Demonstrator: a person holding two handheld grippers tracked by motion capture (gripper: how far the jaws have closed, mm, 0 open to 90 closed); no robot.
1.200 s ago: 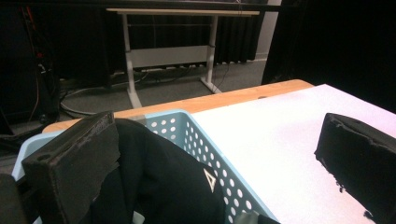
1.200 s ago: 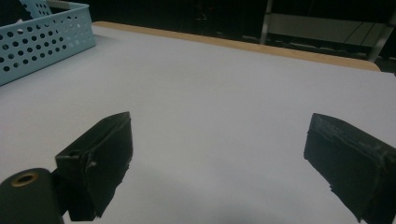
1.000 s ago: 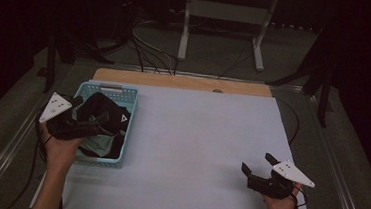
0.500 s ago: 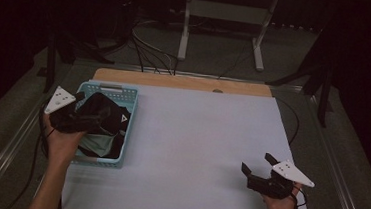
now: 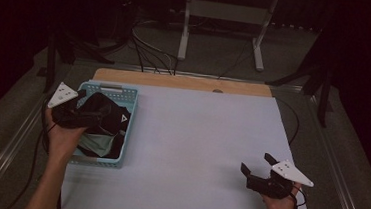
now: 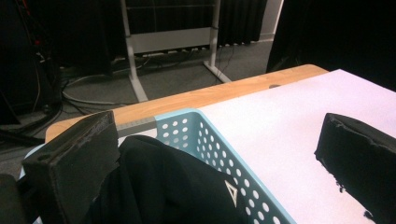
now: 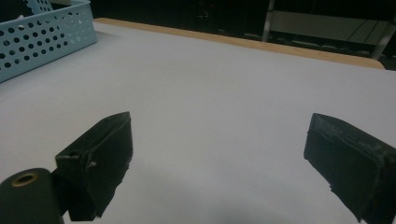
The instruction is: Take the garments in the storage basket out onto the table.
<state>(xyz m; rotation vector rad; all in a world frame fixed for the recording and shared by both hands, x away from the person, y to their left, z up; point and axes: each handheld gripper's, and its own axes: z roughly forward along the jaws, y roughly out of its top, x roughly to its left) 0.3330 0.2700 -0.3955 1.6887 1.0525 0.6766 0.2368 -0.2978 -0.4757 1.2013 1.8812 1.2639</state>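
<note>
High view: left tool (image 5: 94, 120) over black garment (image 5: 103, 115) in blue basket (image 5: 127, 130)

Basket at the left, open desk to the right

A light-blue perforated plastic basket (image 5: 121, 129) sits on the left part of the white-topped desk (image 5: 196, 135), near its left edge. In the basket lies a black garment with a small white triangle mark (image 5: 107, 116), over a pale greyish cloth (image 5: 95, 145). The left gripper (image 5: 79, 116) hangs over the basket's left side, above the garment. The right gripper (image 5: 256, 168) is at the desk's near right corner, well apart from the basket. Behind the desk, a white metal stand (image 5: 225, 17) is on the floor.
</note>
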